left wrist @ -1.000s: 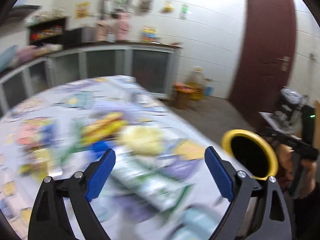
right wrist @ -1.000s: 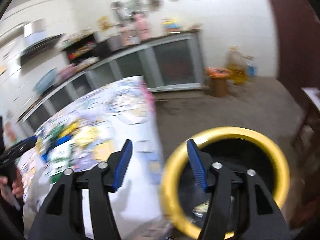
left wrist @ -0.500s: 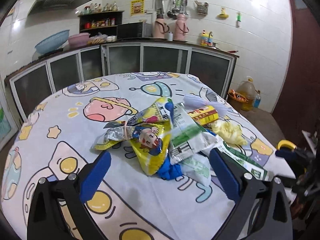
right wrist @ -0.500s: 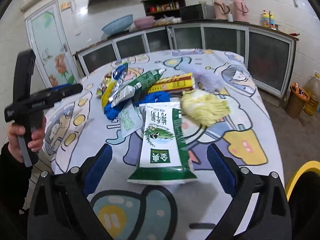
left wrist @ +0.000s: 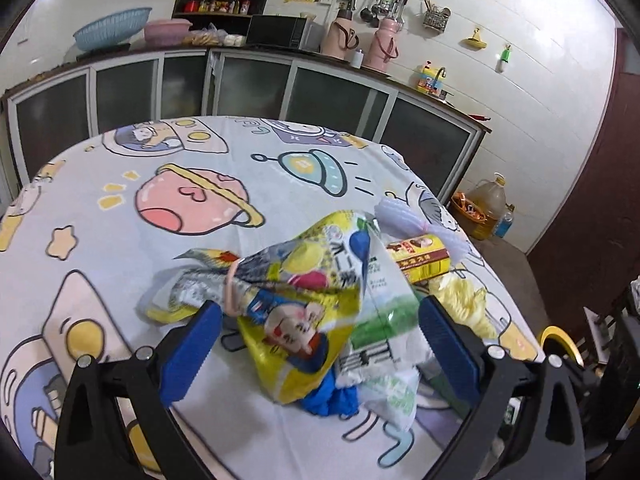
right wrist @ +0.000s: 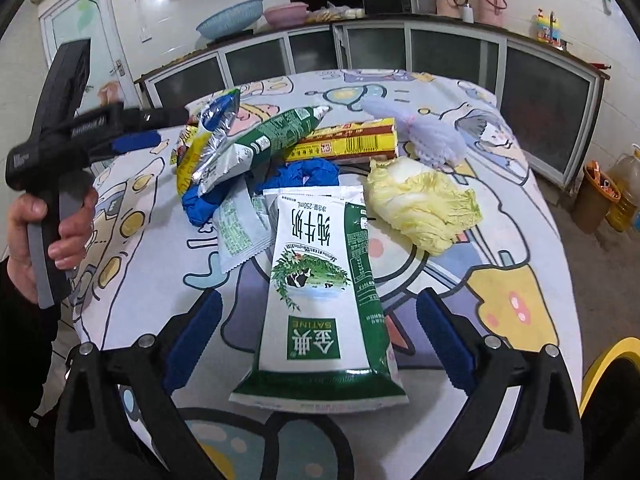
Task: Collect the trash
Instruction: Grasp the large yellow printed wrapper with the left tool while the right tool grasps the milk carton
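A second ago we were pointing at the yellow-rimmed bin (right wrist: 608,364) beside the counter (left wrist: 120,208); now we have both tools back over the trash pile, which reads as the start of another pick.

Our left gripper (left wrist: 320,344) has its fingers spread wide and empty, framing the yellow snack bag (left wrist: 296,312) on top of the heap.

Our right gripper (right wrist: 318,340) is equally wide and empty, straddling the green-and-white milk pouch (right wrist: 320,300), which lies flat and limp, nearest the counter's edge.

Behind the milk pouch sit a crumpled blue glove (right wrist: 296,176), a pale cabbage leaf (right wrist: 424,204), a yellow box (right wrist: 348,142) and a lilac foam net (right wrist: 432,140), all loosely heaped mid-counter.
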`<state>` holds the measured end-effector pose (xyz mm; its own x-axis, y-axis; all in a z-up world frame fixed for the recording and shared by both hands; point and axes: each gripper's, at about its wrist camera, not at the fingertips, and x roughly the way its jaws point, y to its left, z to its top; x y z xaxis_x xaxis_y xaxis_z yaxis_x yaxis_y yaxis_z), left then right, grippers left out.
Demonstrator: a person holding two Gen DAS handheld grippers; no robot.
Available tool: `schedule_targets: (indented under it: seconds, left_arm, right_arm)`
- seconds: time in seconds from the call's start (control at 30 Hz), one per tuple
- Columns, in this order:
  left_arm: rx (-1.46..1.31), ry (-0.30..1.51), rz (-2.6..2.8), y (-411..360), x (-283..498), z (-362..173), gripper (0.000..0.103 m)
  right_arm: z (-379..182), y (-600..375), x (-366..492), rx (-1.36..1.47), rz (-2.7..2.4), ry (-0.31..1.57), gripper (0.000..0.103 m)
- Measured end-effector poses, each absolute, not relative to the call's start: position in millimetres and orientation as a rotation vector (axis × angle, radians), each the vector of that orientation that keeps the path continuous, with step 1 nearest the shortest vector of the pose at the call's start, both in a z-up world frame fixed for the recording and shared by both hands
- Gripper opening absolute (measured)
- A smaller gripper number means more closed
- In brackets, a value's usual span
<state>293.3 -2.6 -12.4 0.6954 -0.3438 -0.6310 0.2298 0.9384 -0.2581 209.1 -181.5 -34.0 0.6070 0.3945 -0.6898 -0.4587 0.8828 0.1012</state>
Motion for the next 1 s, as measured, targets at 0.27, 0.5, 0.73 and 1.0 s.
schedule_targets:
  seconds: [0.27,0.5,0.73,1.0]
  left_arm:
    - [-0.207,0.753,-0.282,5.7,307.0,-27.0,0.092]
    - [-0.290,0.810,-0.297,26.1,318.0,-45.3,0.071]
    - [-0.394,0.832,-0.338,29.2,325.0,-54.8,0.050]
    - [-0.373,0.706,-0.387,45.2,285.3,-14.9,0.046]
  right_arm:
    - [-47.2,-184.7,225.8,-0.048,0.490,0.856,0.093]
    - [-56.9,-183.3,232.5,-0.043,0.496,0.904,0.084]
    - [-51.6,-179.4,228.0,-0.068,0.488,0.902,0.065]
    - [-24.8,-187.6,211.5,-0.032,0.496,0.829,0.065]
